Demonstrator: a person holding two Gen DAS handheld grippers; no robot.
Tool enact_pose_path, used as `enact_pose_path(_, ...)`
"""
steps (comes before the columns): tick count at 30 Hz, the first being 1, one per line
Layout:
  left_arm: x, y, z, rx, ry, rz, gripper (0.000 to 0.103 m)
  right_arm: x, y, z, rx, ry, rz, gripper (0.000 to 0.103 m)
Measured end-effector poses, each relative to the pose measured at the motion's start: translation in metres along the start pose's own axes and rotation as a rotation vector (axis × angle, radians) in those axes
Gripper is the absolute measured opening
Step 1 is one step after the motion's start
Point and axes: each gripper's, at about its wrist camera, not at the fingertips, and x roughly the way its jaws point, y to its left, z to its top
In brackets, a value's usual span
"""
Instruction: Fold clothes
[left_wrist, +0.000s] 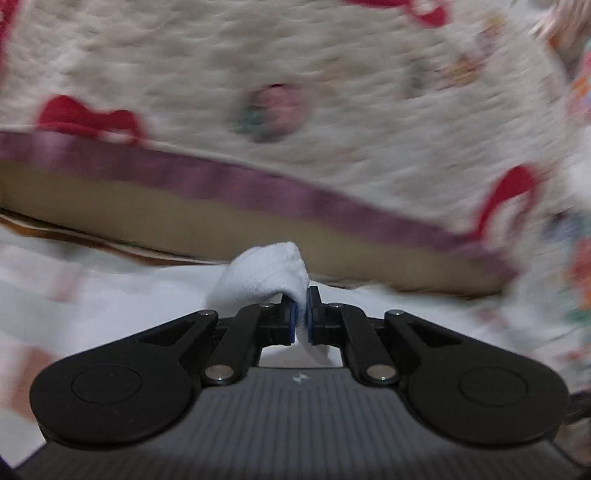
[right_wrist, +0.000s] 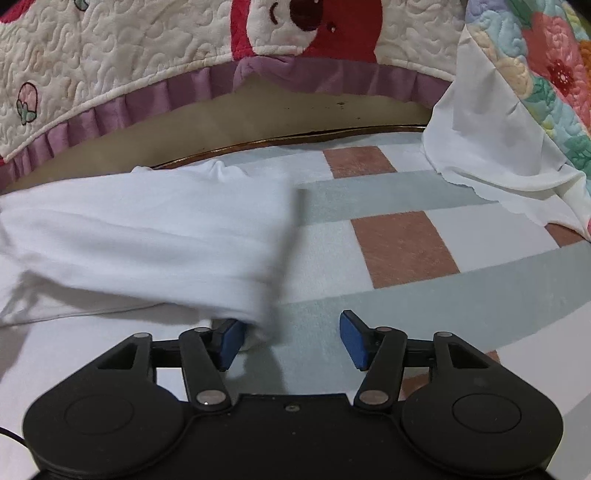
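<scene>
Only left tongs (left_wrist: 301, 312) pinch white garment (left_wrist: 266, 273); unlabelled.

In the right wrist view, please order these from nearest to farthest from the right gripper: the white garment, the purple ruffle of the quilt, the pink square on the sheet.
From the right gripper:
1. White garment: left, its corner lies at the left pad.
2. Pink square: ahead, slightly right, on the sheet.
3. Purple ruffle: farthest, along the quilt's edge at the back.

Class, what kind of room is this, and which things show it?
Probably a bedroom: a checked sheet spread like bedding, a quilt with a purple frill, and a floral quilt beside it.
</scene>
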Motion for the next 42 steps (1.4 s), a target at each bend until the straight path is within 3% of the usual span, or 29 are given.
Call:
enact_pose_path(3,0.015,0.034,-0.016,-0.094,0.176,-0.049,0.006,0.001,0.004,0.0,-0.017,-0.001,-0.011,0.068)
enact_pose_path(7,0.006,0.029,-0.027,-0.056,0.147,-0.025,0.007,-0.001,0.01,0.003,-0.024,-0.012,-0.031,0.067)
enact_pose_path(8,0.006,0.029,-0.027,-0.067,0.148,-0.025,0.007,-0.004,0.012,0.003,-0.031,-0.027,-0.023,0.061)
enact_pose_path(9,0.007,0.029,-0.027,-0.08,0.152,-0.021,0.007,-0.007,0.015,0.003,-0.056,-0.046,-0.004,0.037)
enact_pose_path(10,0.007,0.029,-0.027,-0.092,0.157,-0.017,0.007,-0.008,0.02,0.002,-0.108,-0.047,0.025,0.008)
enact_pose_path(11,0.008,0.03,-0.027,-0.104,0.161,-0.009,0.008,-0.008,0.025,0.003,-0.181,-0.04,0.027,0.002)
enact_pose_path(13,0.008,0.034,-0.023,-0.119,0.173,0.023,0.009,-0.013,0.028,0.003,-0.272,-0.073,-0.011,0.001)
enact_pose_path(20,0.011,0.05,-0.029,-0.137,0.227,0.026,0.013,-0.019,0.048,-0.013,-0.516,-0.085,-0.099,0.002)
enact_pose_path(29,0.004,0.05,-0.033,-0.139,0.262,0.046,0.016,-0.026,0.021,-0.022,-0.412,-0.017,-0.113,0.0)
enact_pose_path(31,-0.002,0.048,-0.032,-0.144,0.265,0.074,0.023,-0.032,0.018,-0.018,-0.371,-0.033,-0.085,0.0)
enact_pose_path(33,-0.015,0.043,-0.032,-0.141,0.24,0.119,0.045,-0.038,0.018,-0.008,-0.313,-0.066,-0.026,0.003)
enact_pose_path(35,-0.027,0.037,-0.037,-0.13,0.208,0.154,0.056,-0.041,0.021,0.002,-0.263,-0.094,0.033,0.01)
enact_pose_path(39,-0.038,0.025,-0.052,-0.103,0.212,0.149,0.058,-0.029,0.042,0.026,-0.24,-0.118,0.14,0.029)
enact_pose_path(42,-0.042,0.014,-0.048,-0.108,0.189,0.092,0.058,-0.007,0.064,0.033,-0.3,-0.066,0.187,0.029)
